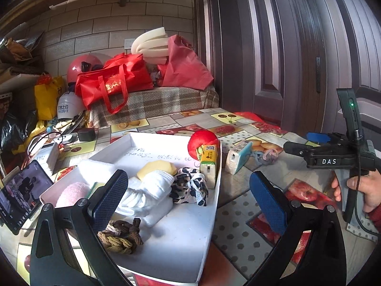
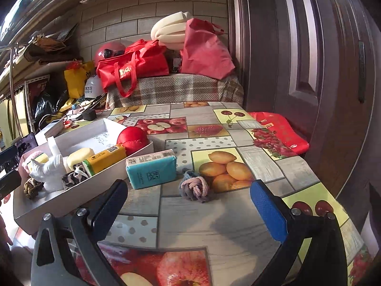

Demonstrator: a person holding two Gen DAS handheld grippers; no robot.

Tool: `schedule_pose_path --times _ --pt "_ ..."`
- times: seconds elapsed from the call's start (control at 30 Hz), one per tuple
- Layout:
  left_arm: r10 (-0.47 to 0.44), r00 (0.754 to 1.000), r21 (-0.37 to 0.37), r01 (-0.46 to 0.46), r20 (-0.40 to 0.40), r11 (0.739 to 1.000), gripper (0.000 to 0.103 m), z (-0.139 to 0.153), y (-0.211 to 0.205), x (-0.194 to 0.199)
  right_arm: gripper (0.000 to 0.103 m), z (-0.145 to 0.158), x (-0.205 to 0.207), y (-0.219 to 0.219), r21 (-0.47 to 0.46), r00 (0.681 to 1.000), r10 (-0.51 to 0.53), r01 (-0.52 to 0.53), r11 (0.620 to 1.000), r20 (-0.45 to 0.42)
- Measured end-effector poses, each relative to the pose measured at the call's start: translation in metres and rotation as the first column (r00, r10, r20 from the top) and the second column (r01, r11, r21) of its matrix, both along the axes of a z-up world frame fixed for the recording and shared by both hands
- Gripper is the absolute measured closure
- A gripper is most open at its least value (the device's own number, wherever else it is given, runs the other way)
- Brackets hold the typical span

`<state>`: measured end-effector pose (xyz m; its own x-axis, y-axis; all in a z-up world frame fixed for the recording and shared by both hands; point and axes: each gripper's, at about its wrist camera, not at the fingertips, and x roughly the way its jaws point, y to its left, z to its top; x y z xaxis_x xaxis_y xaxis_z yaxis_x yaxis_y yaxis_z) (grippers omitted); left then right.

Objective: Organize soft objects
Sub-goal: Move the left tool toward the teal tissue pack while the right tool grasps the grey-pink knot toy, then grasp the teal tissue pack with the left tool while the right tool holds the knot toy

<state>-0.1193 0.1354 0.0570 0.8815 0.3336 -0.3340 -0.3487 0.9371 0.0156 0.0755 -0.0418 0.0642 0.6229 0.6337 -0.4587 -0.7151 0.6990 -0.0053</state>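
A white tray (image 1: 190,233) (image 2: 33,212) holds a brown hair tie (image 1: 121,236), white socks (image 1: 145,190), a leopard scrunchie (image 1: 190,186), a yellow sponge (image 1: 154,169), a yellow tissue pack (image 1: 209,164) and a red plush apple (image 1: 202,140). On the table beside the tray lie a teal tissue pack (image 2: 151,170) and a knotted pink-grey hair tie (image 2: 196,189). My left gripper (image 1: 190,190) hangs open over the tray, holding nothing. My right gripper (image 2: 188,197) stands open just before the pink-grey hair tie, empty; it also shows in the left wrist view (image 1: 295,146).
A fruit-print tablecloth (image 2: 214,143) covers the table. A phone (image 1: 21,195) leans at the tray's left, with a white power bank (image 1: 47,157) behind. A red packet (image 2: 278,128) lies at the table's right edge by a dark door (image 2: 309,47). Red bags (image 2: 133,66) sit on a bench behind.
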Motion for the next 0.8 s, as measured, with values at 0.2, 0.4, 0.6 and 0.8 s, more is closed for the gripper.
schedule_pose_path --times 0.2,0.4,0.6,0.8 --pt "-0.085 0.993 -0.025 0.083 -0.087 0.996 0.000 -0.003 -0.033 0.035 0.000 -0.014 0.041 0.010 -0.120 0.990 0.075 -0.090 0.989 -0.120" --pt "-0.063 0.992 -0.052 0.057 -0.106 0.997 0.000 -0.005 -0.037 0.057 0.034 -0.035 0.045 0.062 -0.289 0.975 0.156 -0.198 0.937 -0.161" --pt "-0.063 0.989 -0.039 0.058 -0.131 0.998 0.000 -0.006 -0.043 0.086 0.072 -0.036 0.075 0.036 -0.122 0.931 0.164 -0.214 0.969 -0.326" --pt "-0.057 0.984 0.025 0.062 -0.168 0.998 0.000 -0.006 -0.047 0.141 0.072 -0.043 0.116 -0.008 0.127 0.847 0.142 -0.088 0.988 -0.512"
